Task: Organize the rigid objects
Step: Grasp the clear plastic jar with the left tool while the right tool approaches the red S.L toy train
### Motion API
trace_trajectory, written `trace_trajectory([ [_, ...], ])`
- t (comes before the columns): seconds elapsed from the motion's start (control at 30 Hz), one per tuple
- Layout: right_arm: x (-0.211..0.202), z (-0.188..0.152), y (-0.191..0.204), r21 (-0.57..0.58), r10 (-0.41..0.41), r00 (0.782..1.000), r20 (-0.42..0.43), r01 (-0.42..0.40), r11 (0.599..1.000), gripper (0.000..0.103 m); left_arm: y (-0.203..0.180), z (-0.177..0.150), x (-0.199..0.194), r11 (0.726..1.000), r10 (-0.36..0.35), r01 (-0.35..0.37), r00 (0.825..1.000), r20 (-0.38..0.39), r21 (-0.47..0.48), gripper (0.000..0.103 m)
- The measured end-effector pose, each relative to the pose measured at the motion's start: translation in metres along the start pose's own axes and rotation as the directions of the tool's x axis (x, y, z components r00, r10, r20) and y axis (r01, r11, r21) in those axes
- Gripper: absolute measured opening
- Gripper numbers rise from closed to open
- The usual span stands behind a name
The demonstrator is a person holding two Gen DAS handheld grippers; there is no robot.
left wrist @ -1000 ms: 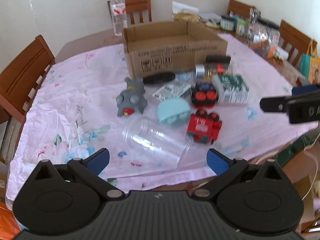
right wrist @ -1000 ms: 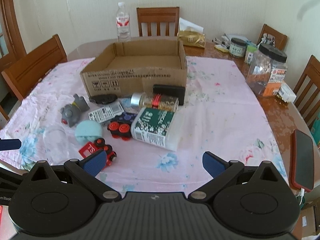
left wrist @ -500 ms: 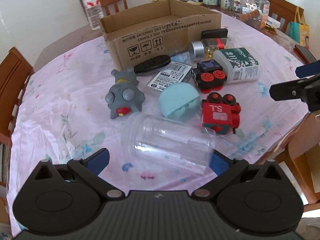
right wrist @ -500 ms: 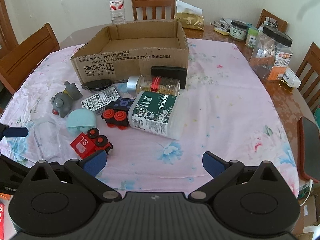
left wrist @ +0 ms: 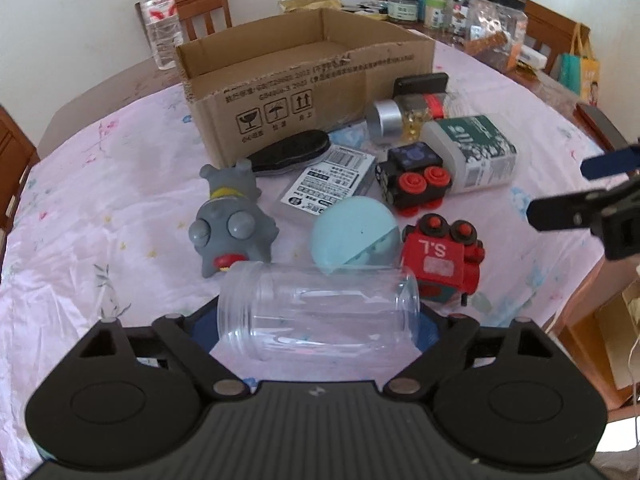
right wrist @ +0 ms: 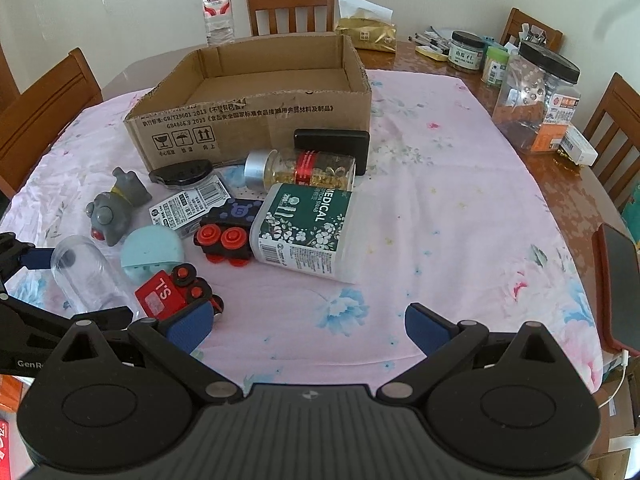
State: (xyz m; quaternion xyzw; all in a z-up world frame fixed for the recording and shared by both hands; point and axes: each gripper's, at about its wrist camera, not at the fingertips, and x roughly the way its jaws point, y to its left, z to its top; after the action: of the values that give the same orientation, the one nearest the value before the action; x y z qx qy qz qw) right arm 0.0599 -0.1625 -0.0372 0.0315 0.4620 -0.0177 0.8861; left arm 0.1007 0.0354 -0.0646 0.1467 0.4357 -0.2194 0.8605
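Note:
A clear plastic jar [left wrist: 320, 310] lies on its side on the pink cloth, between the fingers of my open left gripper [left wrist: 316, 326]; it also shows in the right wrist view [right wrist: 82, 272]. Behind it lie a grey toy [left wrist: 230, 222], a light blue dome [left wrist: 354, 234], a red toy train [left wrist: 442, 258], a black toy with red wheels [left wrist: 414, 178], a green-labelled swab box [right wrist: 306, 230] and a capsule bottle [right wrist: 302, 168]. An empty cardboard box [right wrist: 256, 118] stands further back. My right gripper [right wrist: 308, 326] is open and empty, above the cloth near the front edge.
A black case [right wrist: 332, 144] and a dark oval object [right wrist: 182, 172] lie by the box. A water bottle [right wrist: 218, 6], jars [right wrist: 534, 98] and wooden chairs [right wrist: 290, 4] ring the table. A red-cased phone [right wrist: 618, 288] lies at the right edge.
My left gripper has moved forward and down, so the clear jar now lies between its fingers. My right gripper has also moved in closer to the objects.

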Motion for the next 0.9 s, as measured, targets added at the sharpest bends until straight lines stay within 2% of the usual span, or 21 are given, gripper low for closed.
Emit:
trace_trajectory([
  [0.17,0.004,0.002,0.01,-0.015,0.021,1.0,-0.006,-0.021,1.0,0.103,0.016,-0.005,-0.003,0.994,0.075,-0.076,0.997,-0.016,-0.073,0.09],
  [0.33,0.01,0.008,0.03,-0.058,0.059,0.998,-0.005,-0.059,0.997,0.103,0.045,-0.018,-0.009,0.973,0.143,-0.149,0.989,-0.042,-0.175,0.09],
  [0.53,0.027,0.019,0.066,-0.12,0.085,0.996,0.008,-0.084,0.989,0.103,0.059,-0.025,-0.012,0.962,0.162,-0.167,0.986,-0.045,-0.215,0.09],
  [0.7,0.045,0.015,0.085,-0.123,0.039,0.999,-0.009,-0.04,0.992,0.103,0.056,-0.024,-0.012,0.961,0.168,-0.172,0.985,-0.04,-0.216,0.09],
  [0.9,0.043,-0.001,0.069,-0.118,0.0,0.999,-0.036,-0.005,0.993,0.103,0.052,-0.025,-0.014,0.962,0.158,-0.163,0.987,-0.042,-0.219,0.09],
])
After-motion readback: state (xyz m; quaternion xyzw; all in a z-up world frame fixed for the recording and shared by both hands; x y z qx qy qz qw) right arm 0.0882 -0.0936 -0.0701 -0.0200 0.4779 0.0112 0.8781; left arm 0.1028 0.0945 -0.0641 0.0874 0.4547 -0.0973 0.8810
